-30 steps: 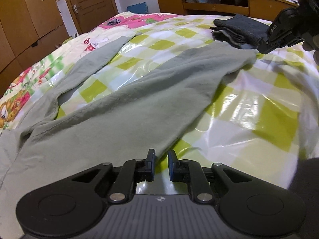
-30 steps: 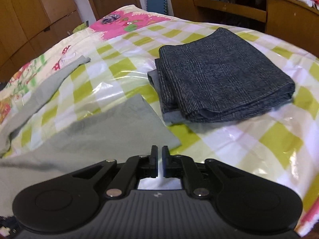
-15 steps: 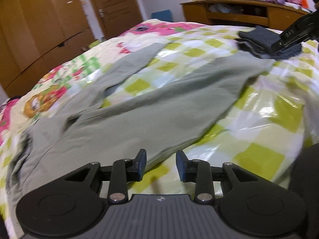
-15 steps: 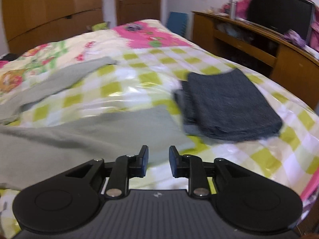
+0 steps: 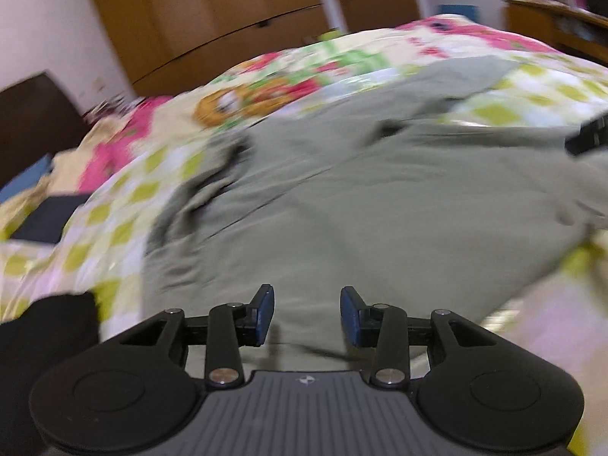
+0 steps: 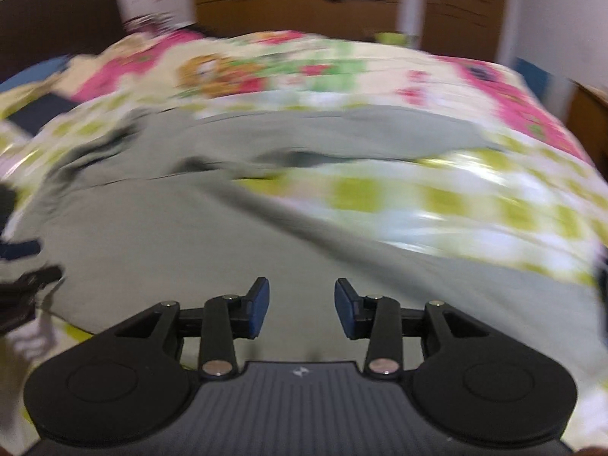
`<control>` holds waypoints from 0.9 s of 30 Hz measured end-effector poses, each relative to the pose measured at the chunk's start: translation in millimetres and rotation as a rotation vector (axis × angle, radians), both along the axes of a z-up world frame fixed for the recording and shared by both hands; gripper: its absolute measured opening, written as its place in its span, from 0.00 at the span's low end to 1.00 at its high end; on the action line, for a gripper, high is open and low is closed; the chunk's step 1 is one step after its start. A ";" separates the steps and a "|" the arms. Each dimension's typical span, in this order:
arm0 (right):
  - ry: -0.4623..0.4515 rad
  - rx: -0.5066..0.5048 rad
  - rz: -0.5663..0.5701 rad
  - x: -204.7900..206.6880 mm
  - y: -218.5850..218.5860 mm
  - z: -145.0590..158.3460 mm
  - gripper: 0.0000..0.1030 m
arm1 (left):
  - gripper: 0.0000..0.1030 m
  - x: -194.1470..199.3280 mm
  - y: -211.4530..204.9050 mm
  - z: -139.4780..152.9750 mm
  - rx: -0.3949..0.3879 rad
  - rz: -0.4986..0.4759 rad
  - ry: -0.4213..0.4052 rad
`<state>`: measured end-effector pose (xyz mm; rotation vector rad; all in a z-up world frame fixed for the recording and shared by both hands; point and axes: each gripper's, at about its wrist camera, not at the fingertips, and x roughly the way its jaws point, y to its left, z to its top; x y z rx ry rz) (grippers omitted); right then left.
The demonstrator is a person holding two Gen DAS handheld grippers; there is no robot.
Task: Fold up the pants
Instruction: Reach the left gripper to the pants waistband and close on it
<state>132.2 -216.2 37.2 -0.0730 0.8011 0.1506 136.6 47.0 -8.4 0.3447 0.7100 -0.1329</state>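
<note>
While pants [image 5: 380, 205] lie spread, left hand-held gripper [image 5: 307, 313], right hand-held gripper [image 6: 302, 306] gape, empty.

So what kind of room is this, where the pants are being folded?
Most likely a bedroom. The grey-green pants lie spread on a bed covered by a checked and floral sheet, with a wooden wardrobe along the wall and a dark headboard at one end.
</note>
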 end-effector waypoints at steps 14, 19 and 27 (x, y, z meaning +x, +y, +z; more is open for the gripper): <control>0.163 -0.006 0.277 24.2 117.9 -51.7 0.46 | 0.53 -1.8 50.7 -19.2 0.030 0.088 0.094; 0.179 -0.012 0.329 15.5 129.8 -47.7 0.46 | 0.54 -14.7 57.3 -15.4 0.059 0.125 0.096; 0.124 -0.015 0.338 14.3 130.1 -27.8 0.44 | 0.53 -20.7 61.6 15.0 0.021 0.110 0.027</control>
